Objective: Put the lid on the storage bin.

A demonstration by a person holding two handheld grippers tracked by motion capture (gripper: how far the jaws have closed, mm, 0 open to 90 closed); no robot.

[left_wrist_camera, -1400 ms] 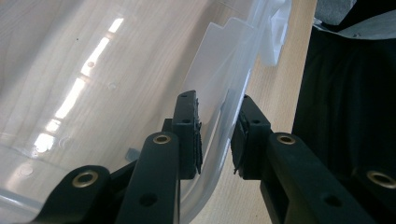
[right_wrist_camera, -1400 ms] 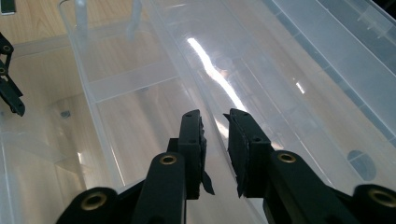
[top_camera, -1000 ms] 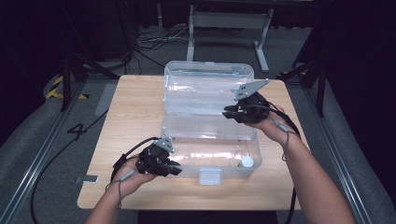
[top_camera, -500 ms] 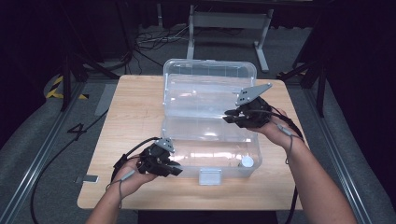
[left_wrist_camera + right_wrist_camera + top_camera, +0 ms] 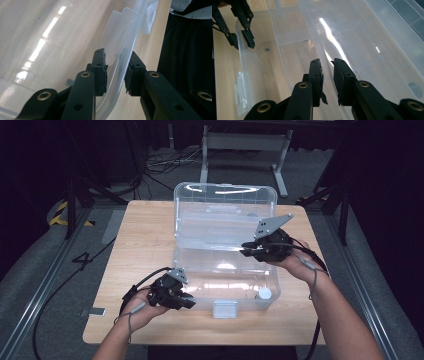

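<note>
A clear plastic box [image 5: 225, 270] stands on the wooden table [image 5: 145, 245] with its lid [image 5: 225, 205] swung up at the back. My left gripper [image 5: 190, 302] is at the box's front left corner. In the left gripper view its jaws [image 5: 116, 72] are shut on the box's front rim [image 5: 117, 67], one pad inside and one outside. My right gripper [image 5: 245, 251] reaches in from the right at the hinge line. Its jaws [image 5: 327, 72] close on the lid's edge [image 5: 324, 53] running between them. The left gripper [image 5: 249, 40] also shows far off at the box's front wall.
A small white round thing [image 5: 264, 293] lies in the box's front right corner. A latch tab [image 5: 225, 309] hangs at the middle of the front wall. Bare tabletop lies left of the box. Dark floor, cables and stand legs surround the table.
My right gripper has shifted slightly toward the near side with the lid's edge, and the lid's top edge sits a little higher in the picture. The left gripper has stayed put.
</note>
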